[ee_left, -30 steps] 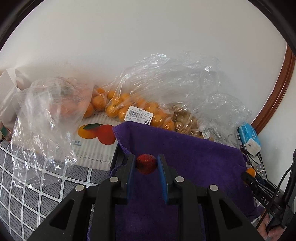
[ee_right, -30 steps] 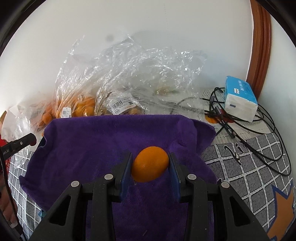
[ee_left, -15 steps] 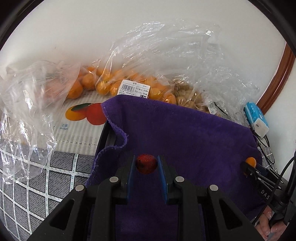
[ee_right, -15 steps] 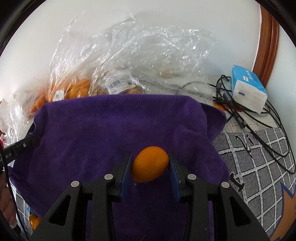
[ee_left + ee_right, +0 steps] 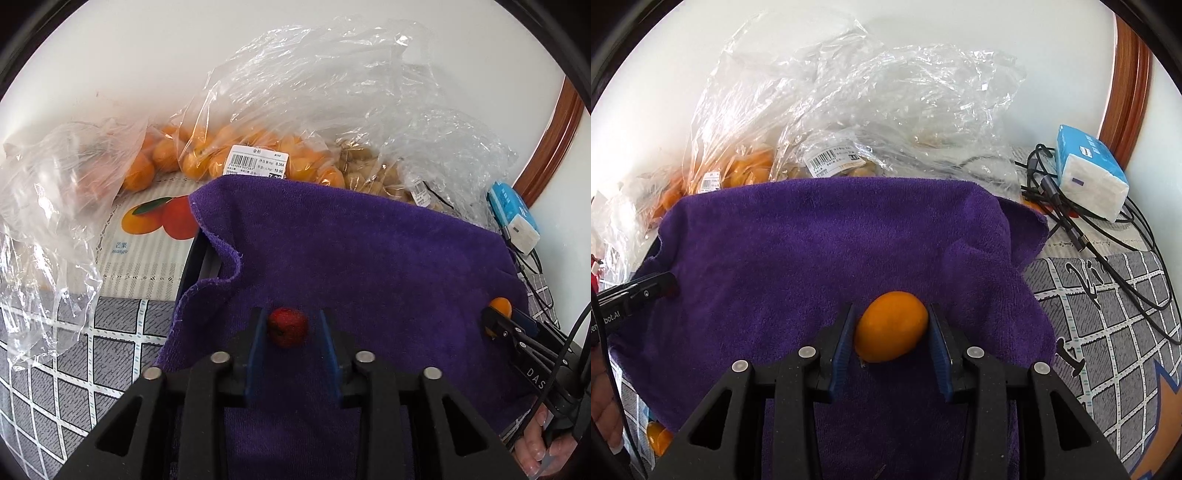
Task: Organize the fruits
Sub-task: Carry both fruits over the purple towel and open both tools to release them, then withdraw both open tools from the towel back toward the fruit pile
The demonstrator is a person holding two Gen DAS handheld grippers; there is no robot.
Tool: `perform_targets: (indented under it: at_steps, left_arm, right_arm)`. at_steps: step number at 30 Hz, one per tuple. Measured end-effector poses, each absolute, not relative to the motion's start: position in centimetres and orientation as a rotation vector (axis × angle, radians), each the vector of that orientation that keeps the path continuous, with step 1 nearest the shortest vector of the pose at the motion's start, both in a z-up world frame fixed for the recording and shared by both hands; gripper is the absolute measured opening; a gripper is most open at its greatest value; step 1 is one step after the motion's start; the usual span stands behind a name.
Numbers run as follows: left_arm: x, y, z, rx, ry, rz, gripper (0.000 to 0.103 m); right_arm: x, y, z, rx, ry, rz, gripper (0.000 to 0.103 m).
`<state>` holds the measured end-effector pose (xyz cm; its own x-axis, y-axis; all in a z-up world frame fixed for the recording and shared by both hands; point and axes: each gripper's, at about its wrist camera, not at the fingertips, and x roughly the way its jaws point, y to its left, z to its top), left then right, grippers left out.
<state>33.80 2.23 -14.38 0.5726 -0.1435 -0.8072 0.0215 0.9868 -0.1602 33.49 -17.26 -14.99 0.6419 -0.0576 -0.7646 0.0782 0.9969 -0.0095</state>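
White wall backs the scene, and beneath it we see a grey checked tablecloth point(image 5: 55, 373) with a purple towel point(image 5: 369, 258) spread over a dark tray whose rim point(image 5: 192, 258) shows at the towel's left edge. Our left gripper point(image 5: 290, 328) points down at the towel; its jaws have just been opening, and a small red fruit point(image 5: 287, 326) sits on the cloth between them, with a clear gap on its right side and the left pad close by, so we read it as let go. Our right gripper point(image 5: 891, 326) has also just been opening around an orange kumquat point(image 5: 892, 325) resting on the towel; a thin gap shows at each pad, though we cannot be sure the right one is fully clear.

Behind the towel lie clear plastic bags point(image 5: 314, 92) of orange fruit point(image 5: 195, 162) bearing a barcode label point(image 5: 256, 166), and one bag of what may be brownish husked fruit point(image 5: 369, 177). Off to the right sit a blue tissue pack point(image 5: 1089, 173) and tangled black cables point(image 5: 1108, 240).
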Motion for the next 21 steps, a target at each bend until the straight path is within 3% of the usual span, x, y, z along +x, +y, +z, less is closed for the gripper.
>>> perform_targets:
  at_steps: [4, 7, 21]
  left_arm:
    - [33.2, 2.1, -13.0, -0.164, 0.93, -0.114, 0.046]
    - [32.6, 1.8, -11.7, -0.176, 0.907, -0.128, 0.051]
    - [26.3, 2.9, -5.1, -0.243, 0.778, -0.13, 0.053]
  right_arm:
    - [32.4, -16.7, -13.2, 0.004, 0.833, -0.086, 0.061]
    - [30.7, -16.3, -11.6, -0.013, 0.803, -0.1, 0.067]
    - [21.2, -15.9, -7.9, -0.036, 0.756, -0.187, 0.067]
